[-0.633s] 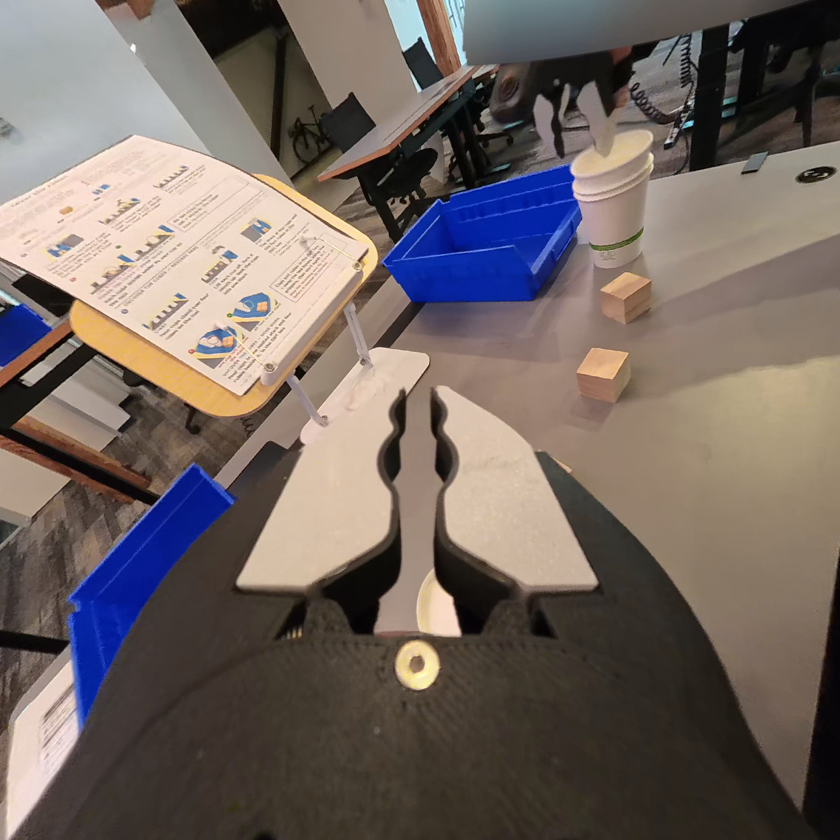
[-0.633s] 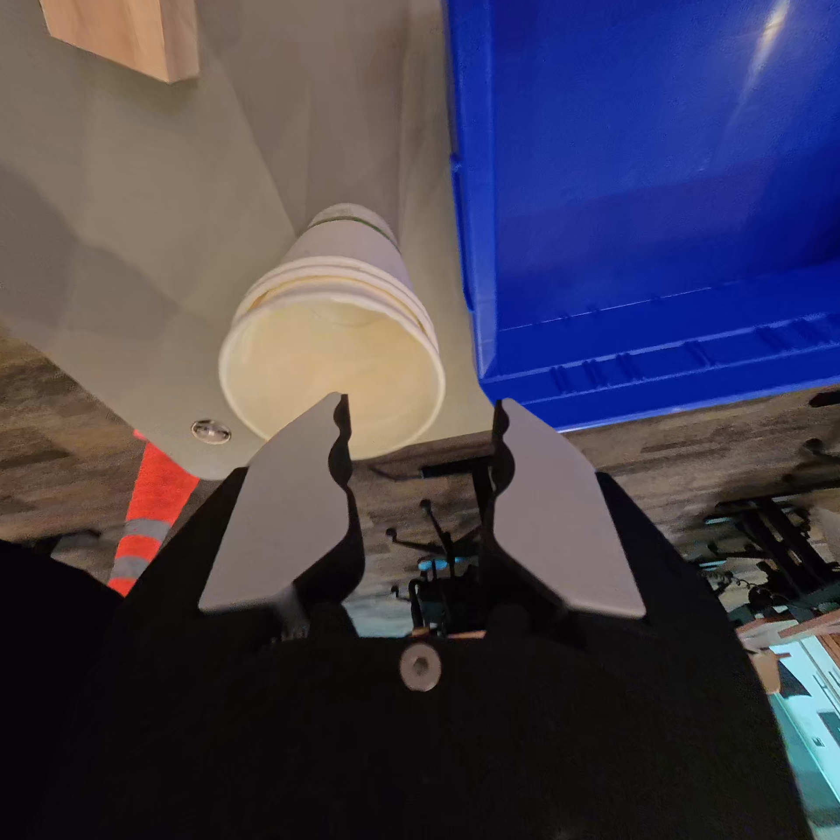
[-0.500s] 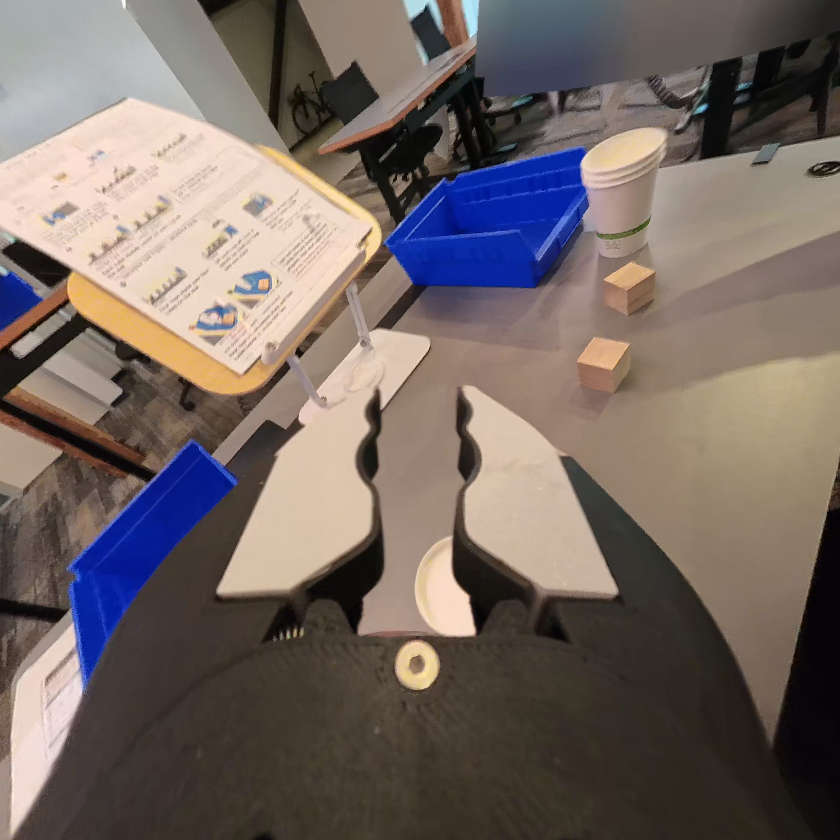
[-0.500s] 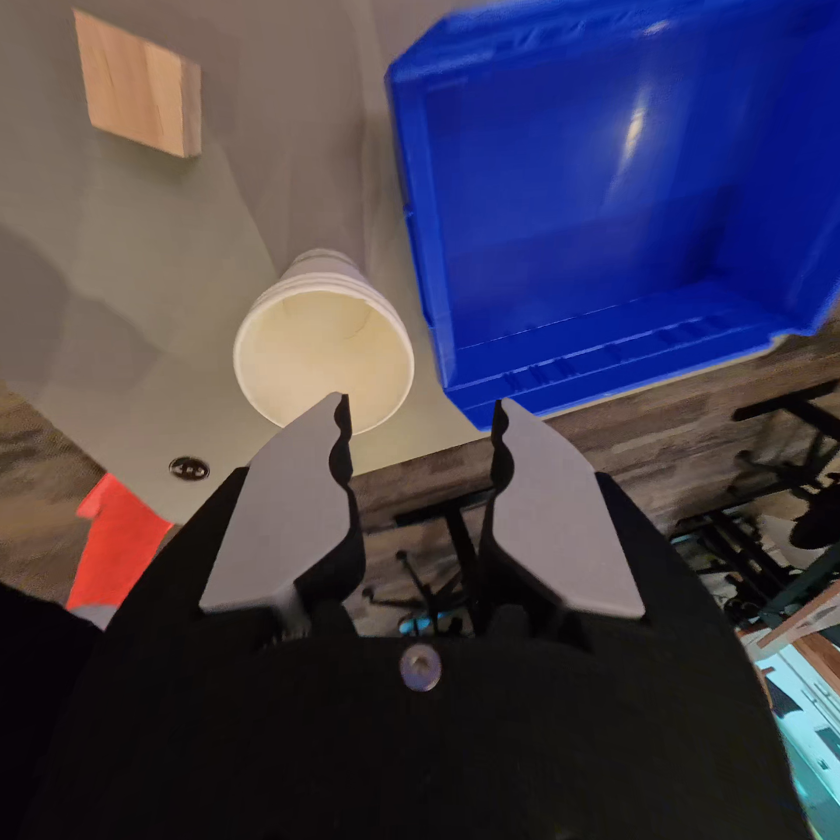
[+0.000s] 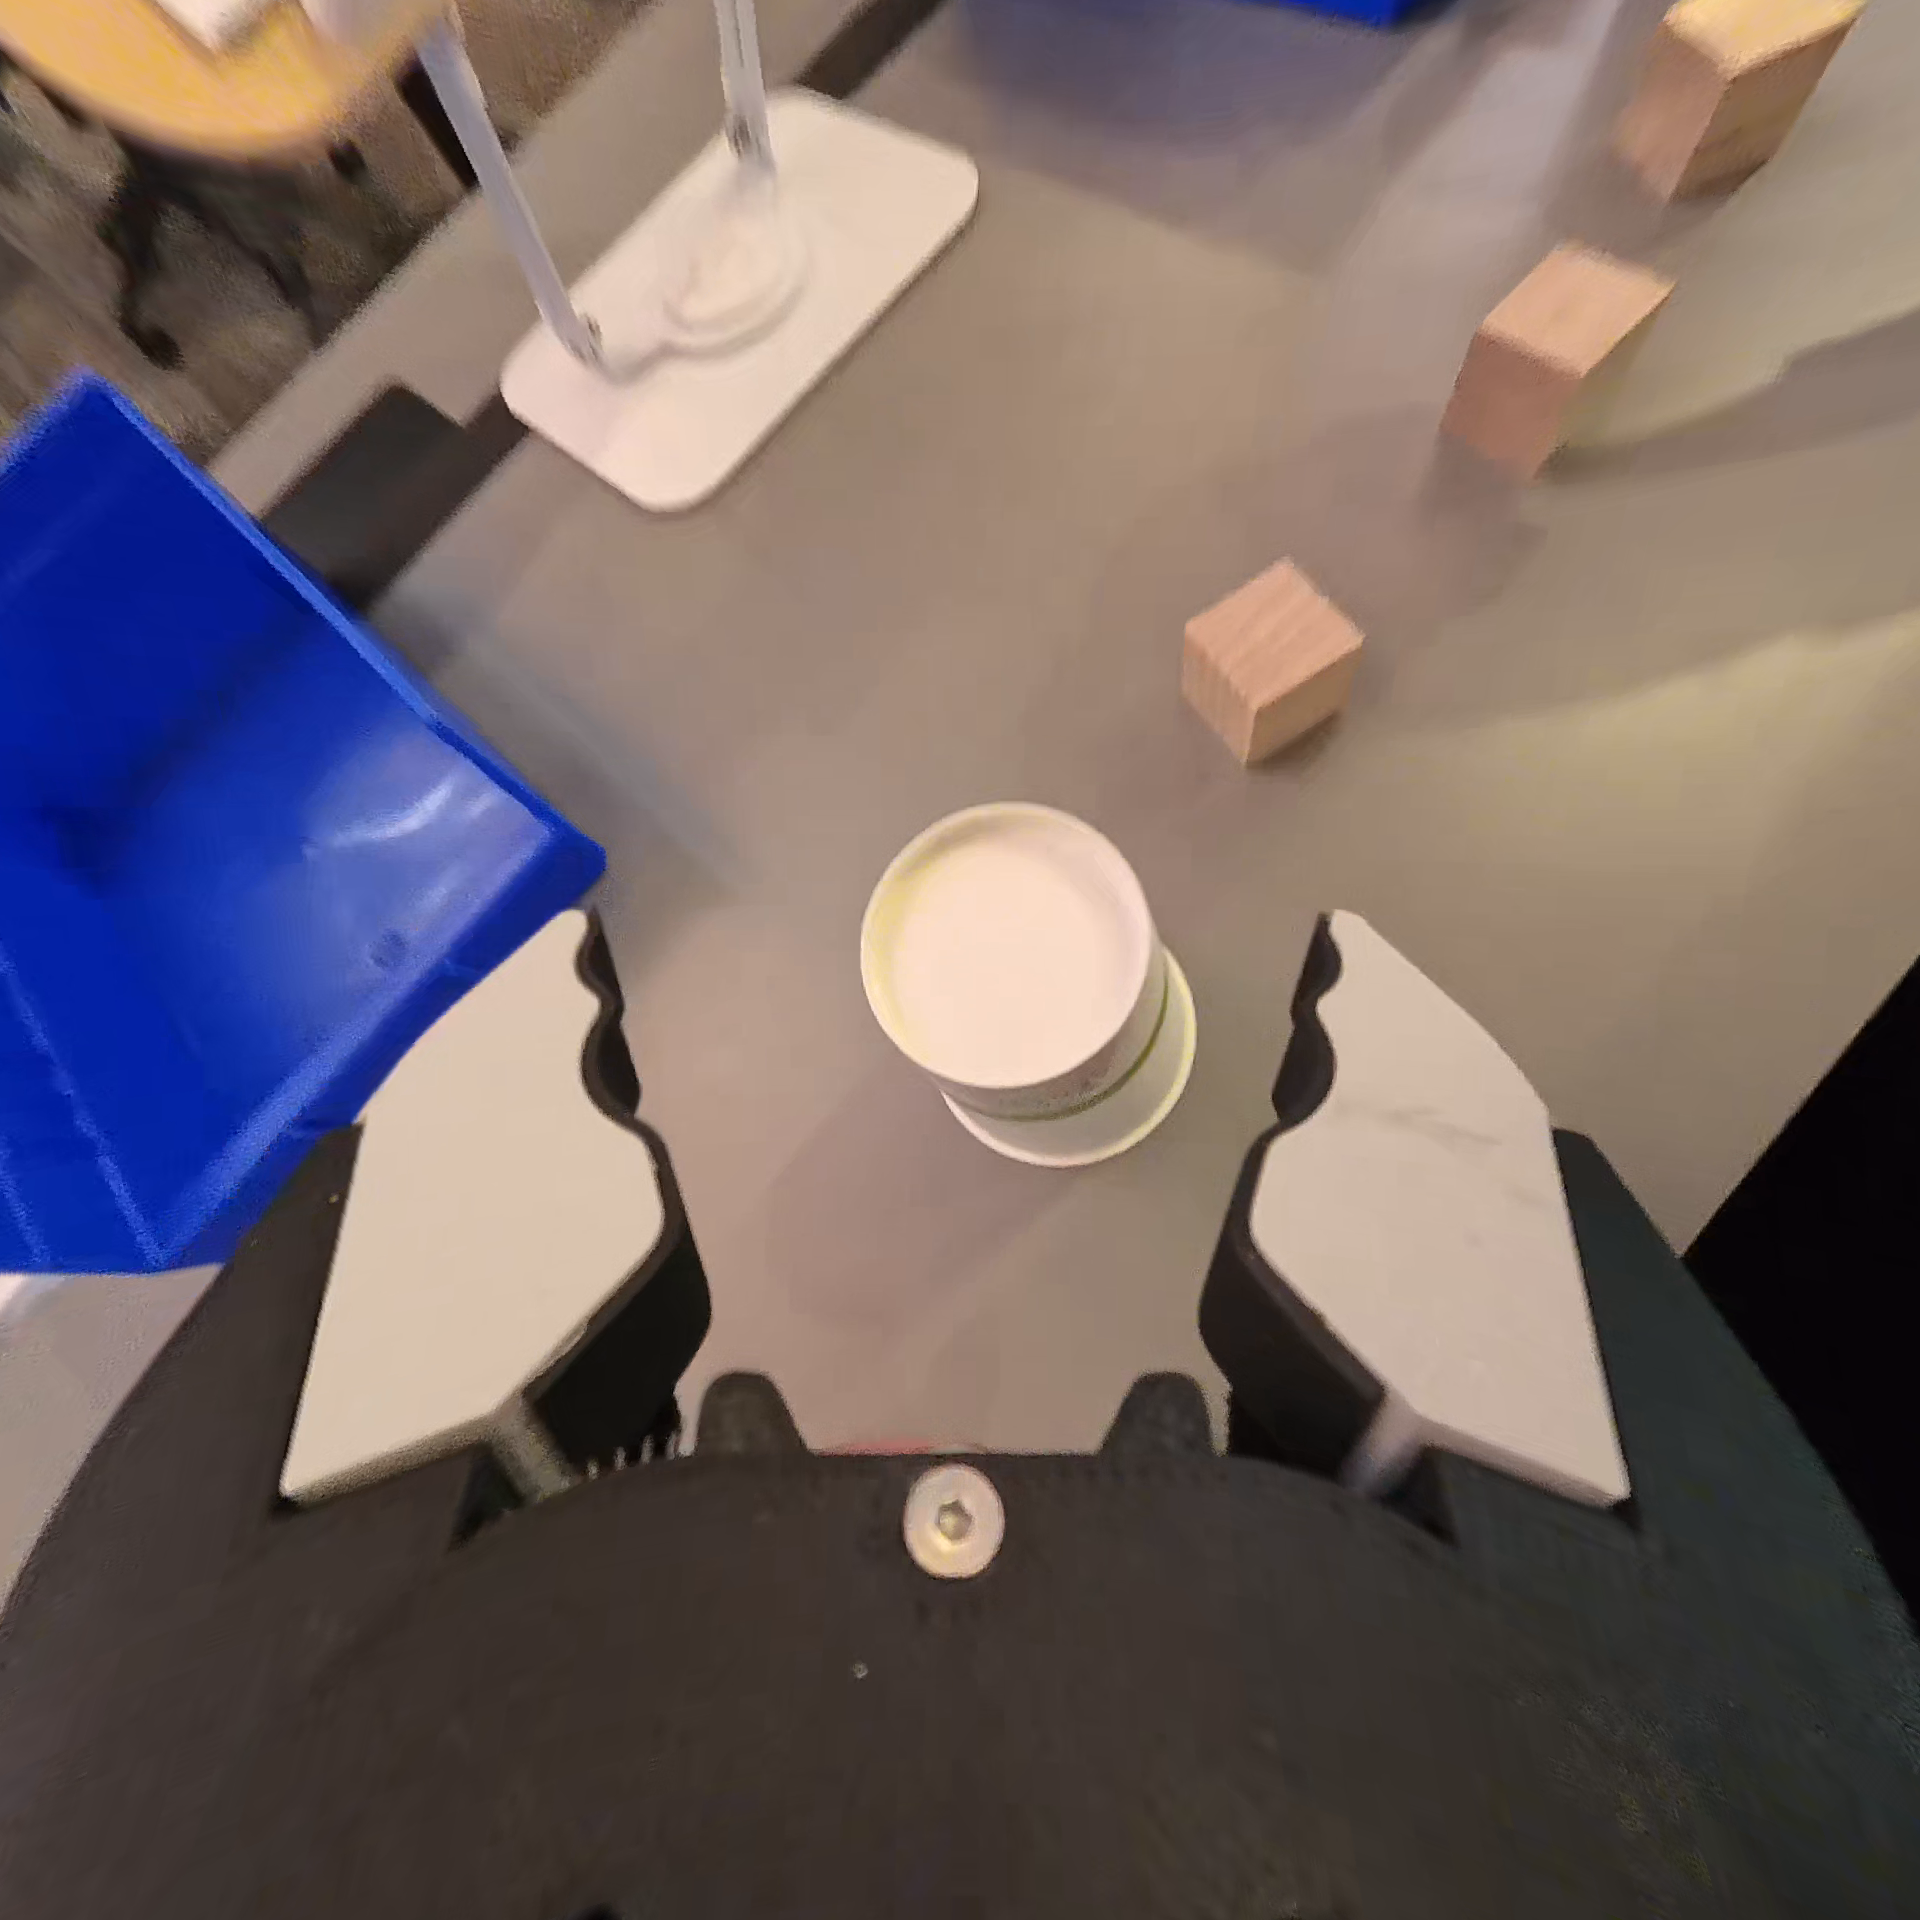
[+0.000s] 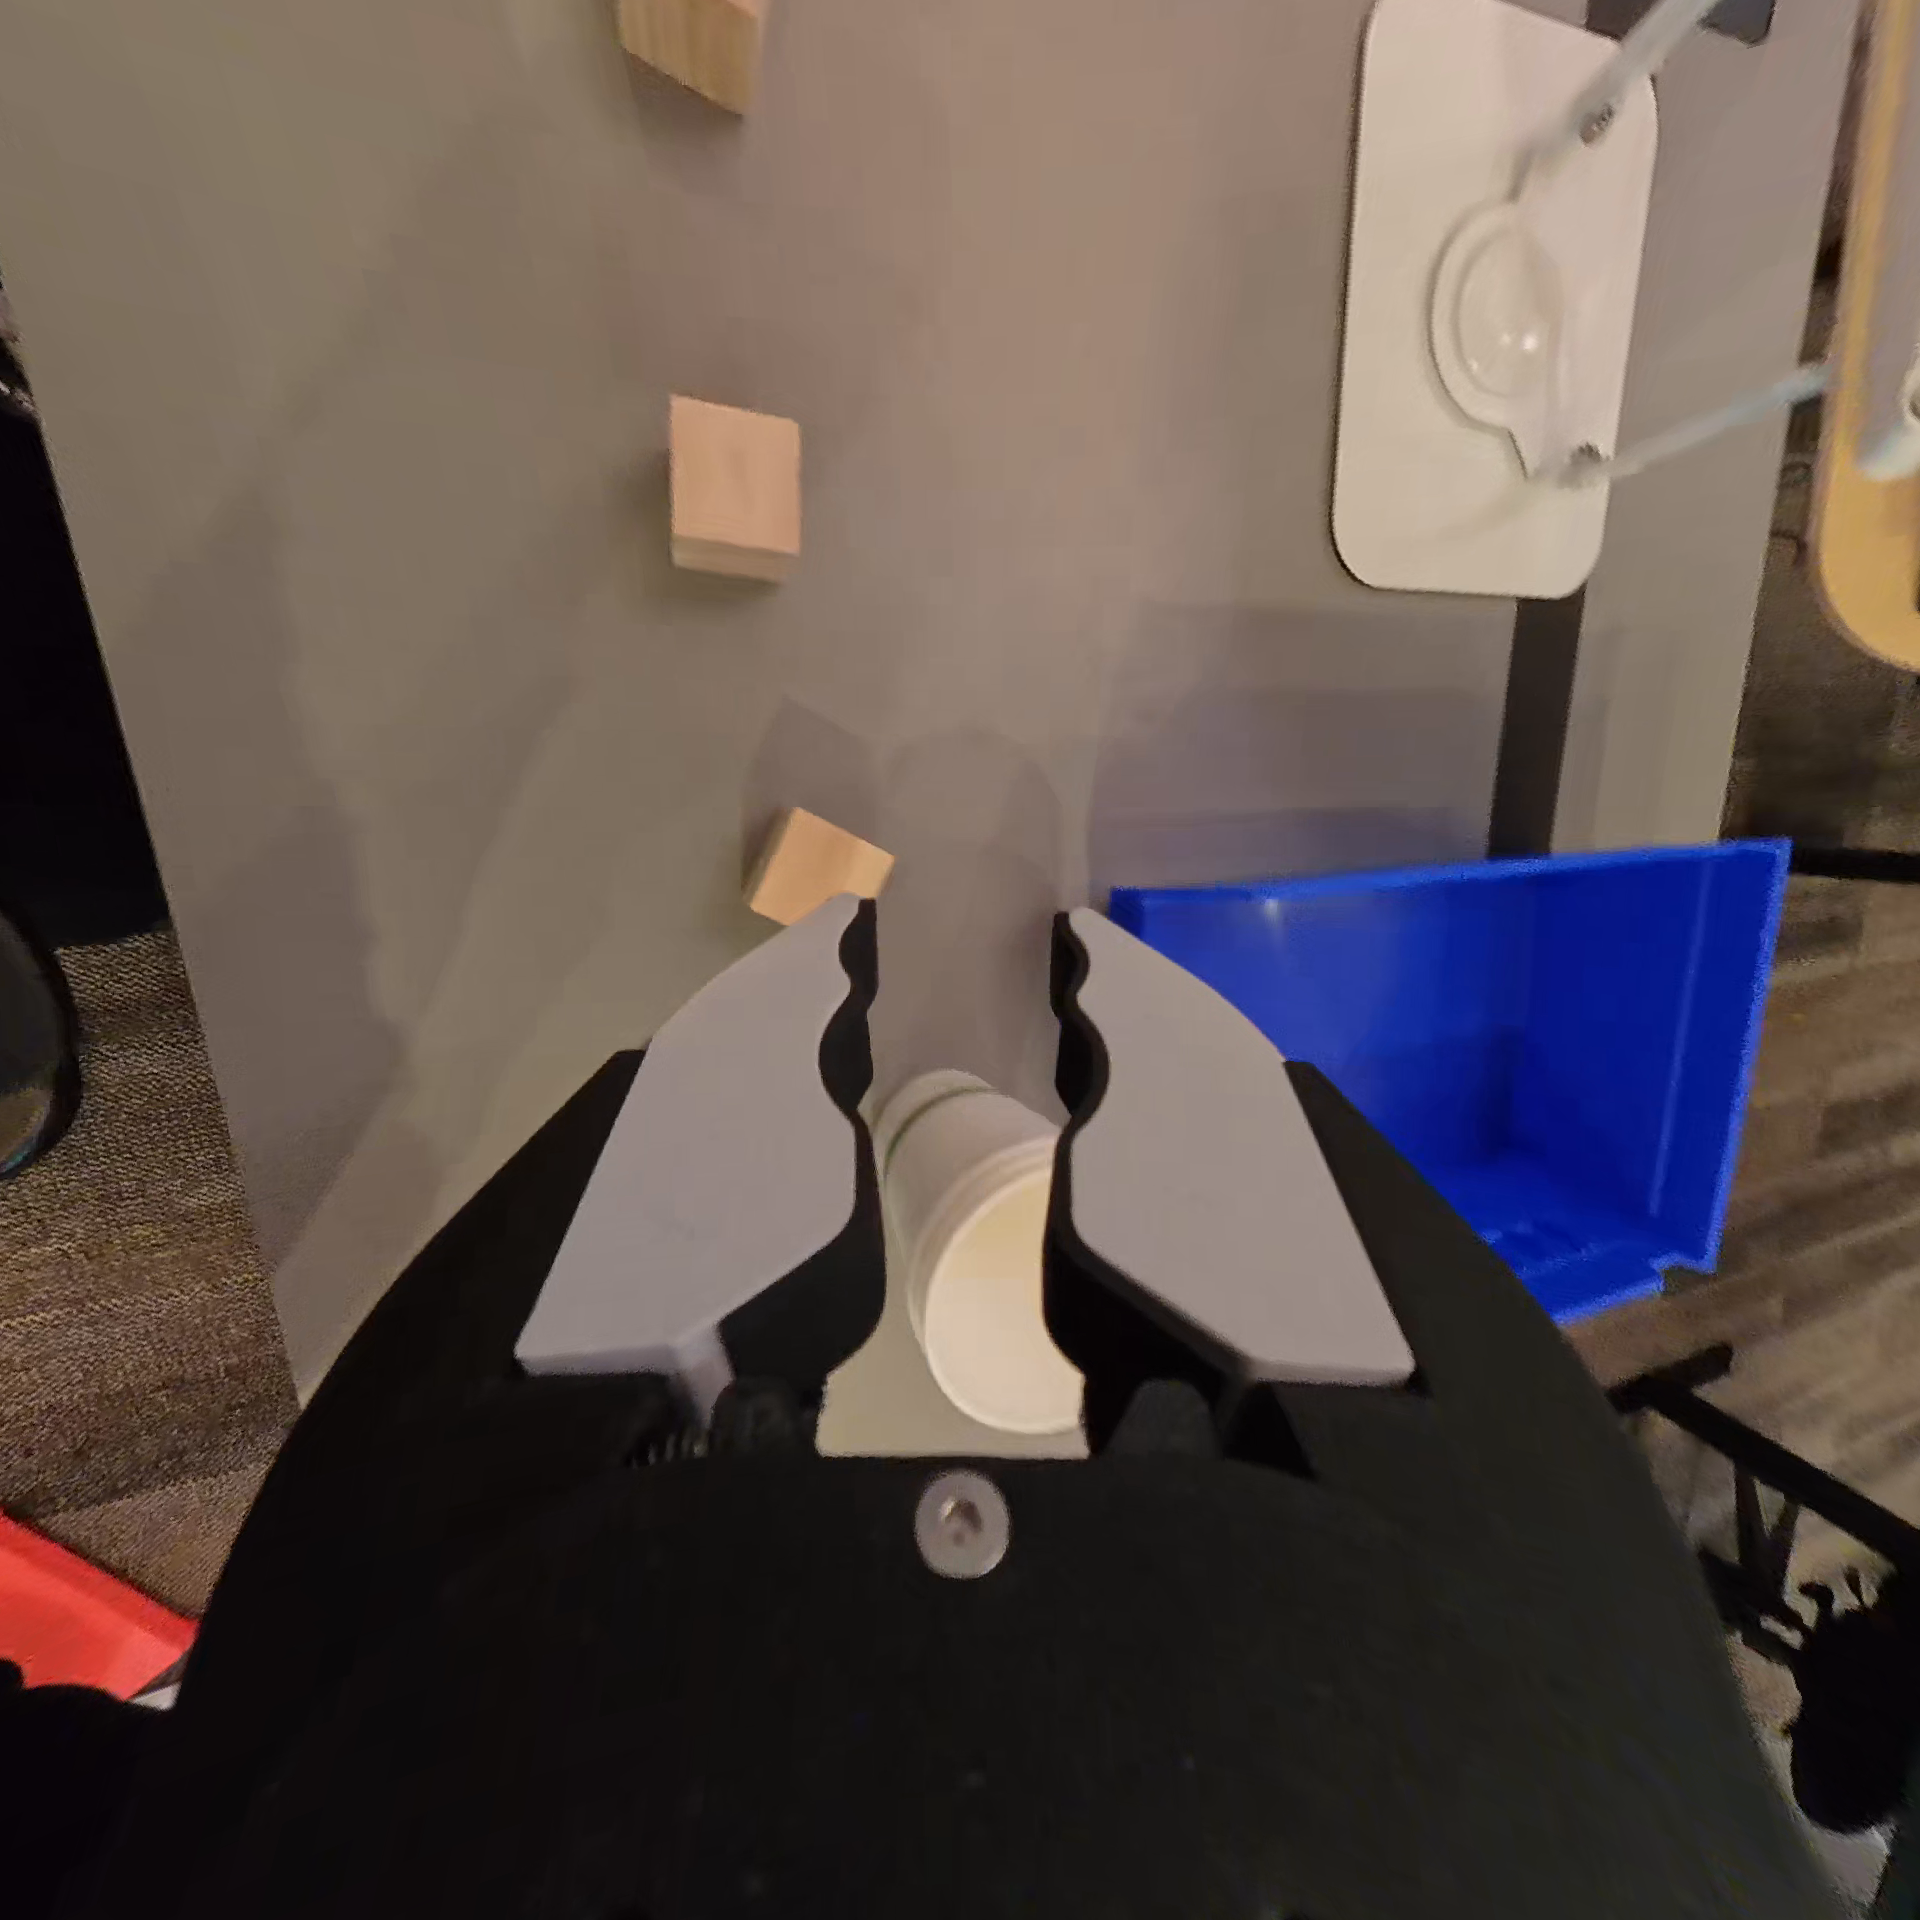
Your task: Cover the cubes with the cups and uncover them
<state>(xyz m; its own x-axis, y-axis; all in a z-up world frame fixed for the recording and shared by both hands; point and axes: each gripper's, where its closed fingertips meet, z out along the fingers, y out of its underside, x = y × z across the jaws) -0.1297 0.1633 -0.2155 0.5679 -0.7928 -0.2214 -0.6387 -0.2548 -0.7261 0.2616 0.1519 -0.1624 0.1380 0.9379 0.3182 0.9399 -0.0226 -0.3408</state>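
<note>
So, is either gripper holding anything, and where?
Left gripper: nothing, jaws open above the upturned cup. Right gripper: jaws flank the cup stack near its rim; grip cannot be told.

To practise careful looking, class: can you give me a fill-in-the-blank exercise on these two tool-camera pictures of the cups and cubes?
1. In the left view, the cup on the table stands ___ down.
2. The left tool has its fingers wide ___, one on each side of that cup, not touching it.
3. The left view shows ___ bare wooden cubes.
4. The bin is coloured ___.

Missing words: upside; open; three; blue.
</note>
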